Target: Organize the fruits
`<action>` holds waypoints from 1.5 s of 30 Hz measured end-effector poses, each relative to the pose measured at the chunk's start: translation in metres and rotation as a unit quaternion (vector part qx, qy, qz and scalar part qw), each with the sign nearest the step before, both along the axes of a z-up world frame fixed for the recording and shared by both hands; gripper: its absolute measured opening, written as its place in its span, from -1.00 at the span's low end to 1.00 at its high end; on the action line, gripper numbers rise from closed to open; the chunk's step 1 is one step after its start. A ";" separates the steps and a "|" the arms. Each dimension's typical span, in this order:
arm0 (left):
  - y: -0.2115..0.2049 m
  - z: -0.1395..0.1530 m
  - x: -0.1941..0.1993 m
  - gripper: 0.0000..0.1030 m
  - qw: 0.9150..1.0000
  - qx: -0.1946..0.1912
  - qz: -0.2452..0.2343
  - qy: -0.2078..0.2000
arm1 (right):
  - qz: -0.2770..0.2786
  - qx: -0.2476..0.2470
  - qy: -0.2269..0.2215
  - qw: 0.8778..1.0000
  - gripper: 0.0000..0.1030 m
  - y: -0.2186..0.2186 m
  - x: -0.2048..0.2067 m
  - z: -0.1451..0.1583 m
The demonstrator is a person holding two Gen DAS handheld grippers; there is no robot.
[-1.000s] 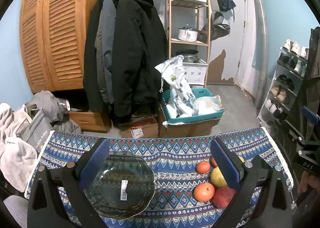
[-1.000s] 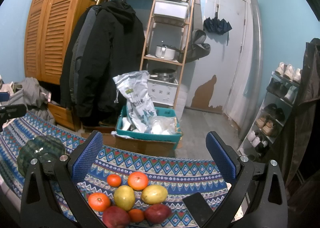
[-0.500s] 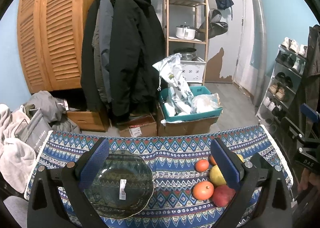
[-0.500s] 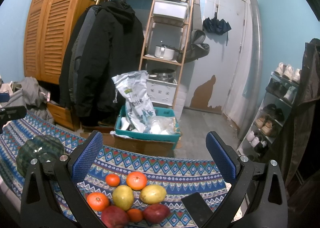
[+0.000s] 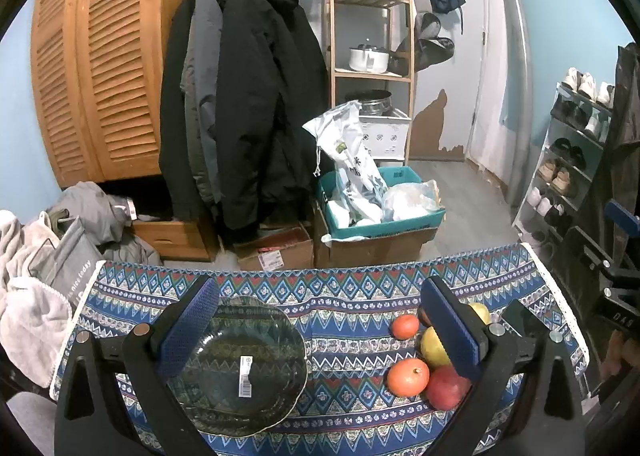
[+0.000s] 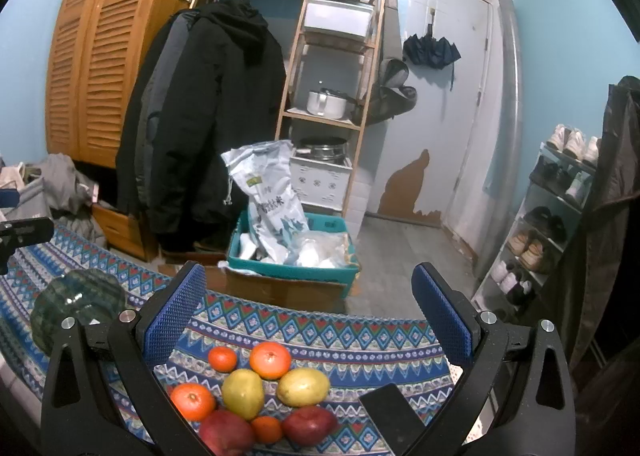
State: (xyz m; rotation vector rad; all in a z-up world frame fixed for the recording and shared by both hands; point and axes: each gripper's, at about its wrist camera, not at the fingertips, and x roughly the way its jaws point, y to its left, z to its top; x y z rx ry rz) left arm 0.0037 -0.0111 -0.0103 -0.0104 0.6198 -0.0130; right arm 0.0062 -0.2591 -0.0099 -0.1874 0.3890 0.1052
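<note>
Both the left gripper (image 5: 316,322) and right gripper (image 6: 308,310) hover spread wide, empty (nothing grasped yet), facing the plate (image 5: 236,366) and clustered fruits (image 6: 256,396).

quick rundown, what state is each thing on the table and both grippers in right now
left gripper: open, holding nothing
right gripper: open, holding nothing
glass plate: empty, flat on the cloth, label stuck on it
fruits: loose in a cluster on the cloth, none on the plate
phone: lying flat beside the fruits, screen dark
tablecloth: spread over the table
</note>
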 end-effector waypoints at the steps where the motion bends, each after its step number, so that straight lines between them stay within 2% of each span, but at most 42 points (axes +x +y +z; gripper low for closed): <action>1: 0.000 -0.001 0.000 0.98 1.000 0.001 0.000 0.001 | 0.000 -0.001 0.000 1.000 0.96 0.001 0.000 0.000; 13: -0.009 -0.011 0.006 0.98 1.000 0.008 -0.011 0.019 | -0.008 -0.003 0.010 1.000 0.96 -0.022 0.001 -0.004; 22: -0.018 -0.039 0.017 0.98 0.997 0.004 -0.032 0.072 | -0.021 -0.015 0.039 0.999 0.96 -0.024 0.007 -0.020; 38: -0.042 -0.106 0.037 0.98 0.984 0.021 -0.053 0.170 | -0.049 -0.028 0.142 0.988 0.96 -0.052 0.021 -0.081; 45: -0.060 -0.138 0.042 0.98 0.975 0.051 -0.069 0.205 | -0.056 -0.018 0.198 0.979 0.96 -0.065 0.026 -0.108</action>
